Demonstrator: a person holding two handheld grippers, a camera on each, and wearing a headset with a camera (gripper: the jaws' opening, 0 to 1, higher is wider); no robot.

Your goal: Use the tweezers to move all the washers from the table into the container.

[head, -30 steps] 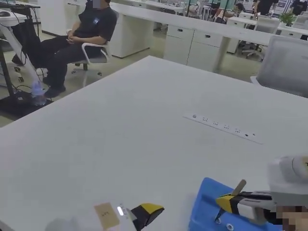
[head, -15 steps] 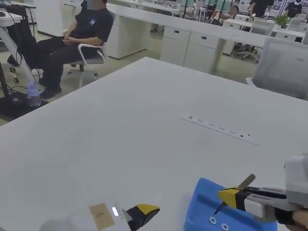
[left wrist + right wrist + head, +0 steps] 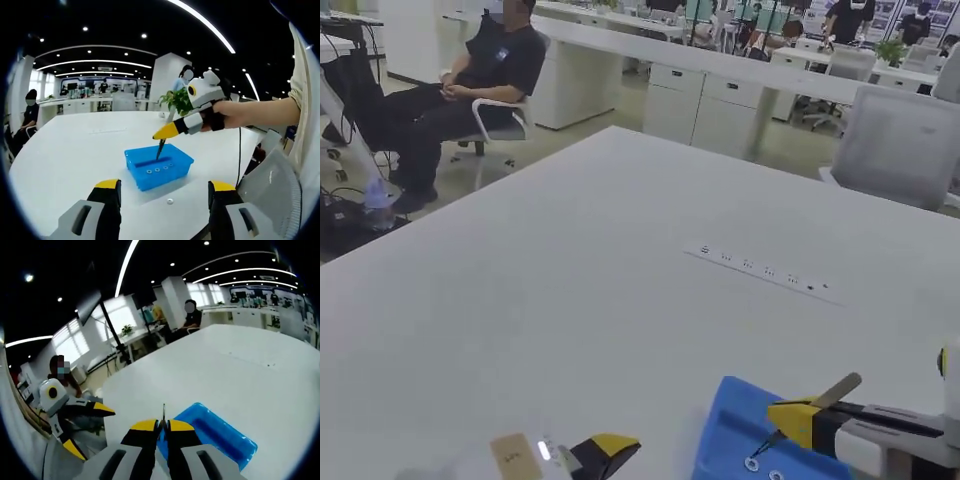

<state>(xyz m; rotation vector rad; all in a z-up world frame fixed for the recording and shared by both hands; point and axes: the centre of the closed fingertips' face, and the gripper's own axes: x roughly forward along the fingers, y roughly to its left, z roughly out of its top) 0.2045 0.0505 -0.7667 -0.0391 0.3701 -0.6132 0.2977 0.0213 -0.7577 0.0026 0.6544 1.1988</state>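
Note:
The blue container point(image 3: 725, 425) sits near the table's front edge, with washers point(image 3: 752, 464) lying in it. My right gripper point(image 3: 790, 420) is shut on the tweezers point(image 3: 838, 389), whose thin tip points down into the container. In the left gripper view, several washers point(image 3: 157, 169) lie in a row inside the container point(image 3: 150, 179), and one washer point(image 3: 170, 201) lies on the table just in front of it. The right gripper point(image 3: 170, 131) holds the tweezers point(image 3: 160, 149) over the box. My left gripper point(image 3: 164, 192) is open and holds nothing. The right gripper view has the tweezers point(image 3: 163, 415) above the container point(image 3: 220, 435).
A white power strip point(image 3: 760, 270) is set into the table beyond the container. A person sits on a chair point(image 3: 495, 115) past the far left corner. A grey chair back point(image 3: 895, 145) stands at the far right. Other desks fill the background.
The head camera has moved, so the whole scene sits a little differently. My right gripper still holds the tweezers over the container, with the tip slightly lower. The left gripper has stayed low.

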